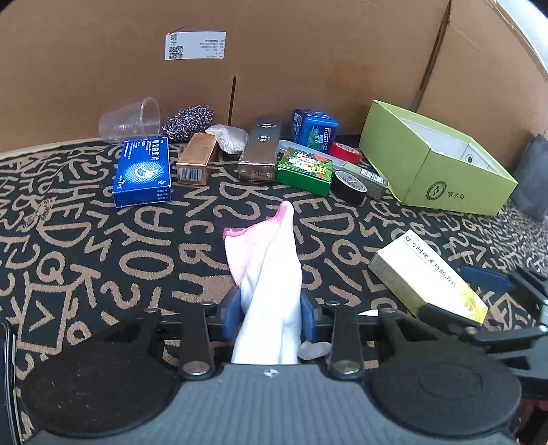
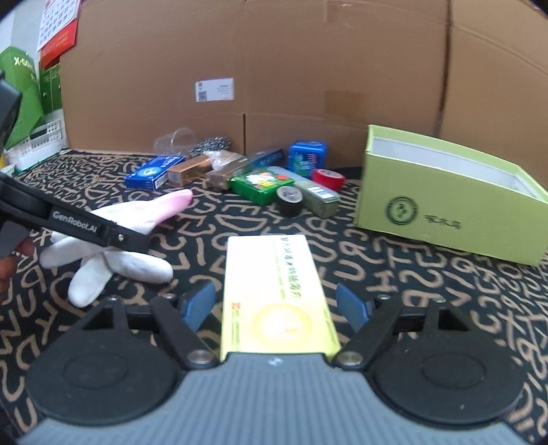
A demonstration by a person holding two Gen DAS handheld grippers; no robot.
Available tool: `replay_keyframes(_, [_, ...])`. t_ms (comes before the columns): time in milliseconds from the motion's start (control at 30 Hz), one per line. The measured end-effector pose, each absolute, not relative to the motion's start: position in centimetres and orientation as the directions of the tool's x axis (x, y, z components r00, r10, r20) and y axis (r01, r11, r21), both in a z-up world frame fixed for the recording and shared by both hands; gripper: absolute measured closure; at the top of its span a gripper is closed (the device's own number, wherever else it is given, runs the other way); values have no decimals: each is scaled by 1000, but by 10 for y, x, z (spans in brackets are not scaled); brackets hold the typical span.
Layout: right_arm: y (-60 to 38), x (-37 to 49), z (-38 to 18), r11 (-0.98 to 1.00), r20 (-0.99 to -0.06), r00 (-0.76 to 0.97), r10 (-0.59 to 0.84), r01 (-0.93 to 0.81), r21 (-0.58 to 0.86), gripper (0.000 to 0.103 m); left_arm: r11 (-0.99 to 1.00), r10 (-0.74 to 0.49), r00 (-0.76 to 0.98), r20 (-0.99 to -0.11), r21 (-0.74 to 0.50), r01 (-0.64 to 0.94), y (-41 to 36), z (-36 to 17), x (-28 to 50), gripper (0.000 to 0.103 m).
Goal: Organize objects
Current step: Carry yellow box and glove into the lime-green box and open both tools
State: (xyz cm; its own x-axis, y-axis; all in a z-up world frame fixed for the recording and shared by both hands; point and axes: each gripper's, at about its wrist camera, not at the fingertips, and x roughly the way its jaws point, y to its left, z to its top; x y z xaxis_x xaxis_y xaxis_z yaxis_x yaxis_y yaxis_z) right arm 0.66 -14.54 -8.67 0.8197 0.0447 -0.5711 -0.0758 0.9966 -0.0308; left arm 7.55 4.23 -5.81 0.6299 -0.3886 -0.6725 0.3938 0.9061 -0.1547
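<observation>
While the white glove (image 1: 270,284) hangs clamped in the left gripper (image 1: 270,315) at 6 o'clock, the yellow medicine box (image 2: 274,294) lies on the patterned worktop (image 2: 411,274) between the right gripper's (image 2: 275,306) spread, untouching pads. Judged best practice: close squarely on the box's long sides before carrying toward the green box (image 2: 445,205) at 2 o'clock.

backdrop: cardboard wall (image 1: 308,51) with a white label (image 1: 195,45)
covering: black letter-patterned cloth (image 1: 85,256)
far left: calendar (image 2: 58,29), white basket (image 2: 41,137)
</observation>
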Motion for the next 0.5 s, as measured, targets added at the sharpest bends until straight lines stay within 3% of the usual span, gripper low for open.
replay_keyframes(33, [-146, 11, -89, 997, -594, 803, 39, -69, -27, 26, 906, -385, 630, -674, -145, 398, 40, -58, 76, 68])
replay_keyframes(67, [-147, 13, -90, 998, -606, 795, 41, -67, -20, 34, 903, -389, 629, -673, -143, 406, 38, -57, 76, 75])
replay_keyframes(100, [-148, 13, -91, 997, -609, 791, 57, -76, -6, 35, 896, -404, 618, -674, -157, 415, 36, -57, 76, 90])
replay_keyframes(133, [-150, 12, -91, 996, -607, 792, 70, -86, 4, 35, 889, -422, 604, -676, -178, 422, 35, -57, 77, 93])
replay_keyframes(300, [-166, -5, -85, 997, -591, 803, 83, -68, 48, 36, 831, -519, 566, -640, -223, 510, 15, -36, 73, 95])
replay_keyframes(500, [-213, -28, -45, 996, -487, 873, 0, 41, 73, 37, 731, -643, 539, -544, -226, 643, -33, 17, 79, 95])
